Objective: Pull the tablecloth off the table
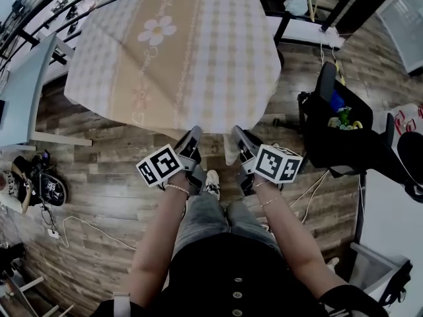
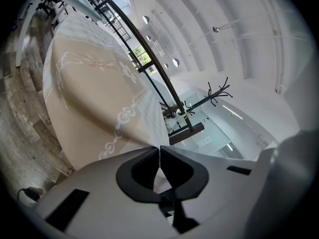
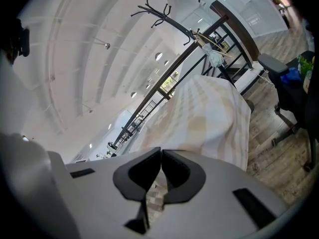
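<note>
Head view: left gripper [image 1: 195, 135] and right gripper [image 1: 236, 135] clamped together on the tablecloth [image 1: 178, 51] hem.
Pulling step seems in hand; next, haul the cloth ahead of both grippers straight back, grips tight.

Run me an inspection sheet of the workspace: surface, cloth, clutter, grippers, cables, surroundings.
Surface: tabletop hidden under the tablecloth; nothing seen on top.
Job's things: checked tablecloth with daisy print, near edge held out toward the person.
Clutter: black chair loaded with items at right; dark bundle, likely shoes, on floor at left.
Grippers: left gripper and right gripper, jaws both shut on the tablecloth's near edge.
Cables: white cable on floor at left; second cable by the chair.
Surroundings: wood floor; black railing beyond the table.
</note>
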### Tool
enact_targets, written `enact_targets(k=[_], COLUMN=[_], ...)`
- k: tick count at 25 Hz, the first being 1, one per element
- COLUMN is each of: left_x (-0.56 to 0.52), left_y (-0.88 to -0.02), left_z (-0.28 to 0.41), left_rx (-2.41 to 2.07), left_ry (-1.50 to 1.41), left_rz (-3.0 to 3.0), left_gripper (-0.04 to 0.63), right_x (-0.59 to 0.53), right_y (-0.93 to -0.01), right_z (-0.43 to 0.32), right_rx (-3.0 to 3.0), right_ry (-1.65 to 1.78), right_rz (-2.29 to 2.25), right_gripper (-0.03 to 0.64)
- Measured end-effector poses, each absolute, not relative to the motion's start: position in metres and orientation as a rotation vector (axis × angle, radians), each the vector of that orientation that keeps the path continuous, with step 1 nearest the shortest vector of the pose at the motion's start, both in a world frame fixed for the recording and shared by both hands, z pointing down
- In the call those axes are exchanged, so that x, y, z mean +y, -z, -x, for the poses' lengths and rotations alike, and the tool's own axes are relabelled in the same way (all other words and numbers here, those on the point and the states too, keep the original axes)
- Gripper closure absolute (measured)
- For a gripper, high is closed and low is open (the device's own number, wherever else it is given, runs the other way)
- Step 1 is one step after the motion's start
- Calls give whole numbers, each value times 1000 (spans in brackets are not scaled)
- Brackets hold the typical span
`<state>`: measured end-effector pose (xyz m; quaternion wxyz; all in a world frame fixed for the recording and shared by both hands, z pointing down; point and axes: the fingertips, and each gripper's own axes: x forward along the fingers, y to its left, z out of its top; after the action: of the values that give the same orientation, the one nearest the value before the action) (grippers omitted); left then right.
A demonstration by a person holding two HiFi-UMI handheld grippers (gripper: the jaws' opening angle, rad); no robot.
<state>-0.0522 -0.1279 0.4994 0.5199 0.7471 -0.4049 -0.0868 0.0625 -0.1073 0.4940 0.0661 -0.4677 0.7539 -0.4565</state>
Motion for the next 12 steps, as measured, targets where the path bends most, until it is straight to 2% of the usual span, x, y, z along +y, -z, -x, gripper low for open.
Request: enact_targets(k=[12], left_x=[-103], left_y=[-479], left_z=[48], left_rx=[-981], left_ry=[245], left_rz=[-1792], left_gripper=[575], right_x=[-85], right_y=[-472], right_z=[-68], right_rx=[2301], right_ry=[1357], right_rz=[1381], right_gripper=[586])
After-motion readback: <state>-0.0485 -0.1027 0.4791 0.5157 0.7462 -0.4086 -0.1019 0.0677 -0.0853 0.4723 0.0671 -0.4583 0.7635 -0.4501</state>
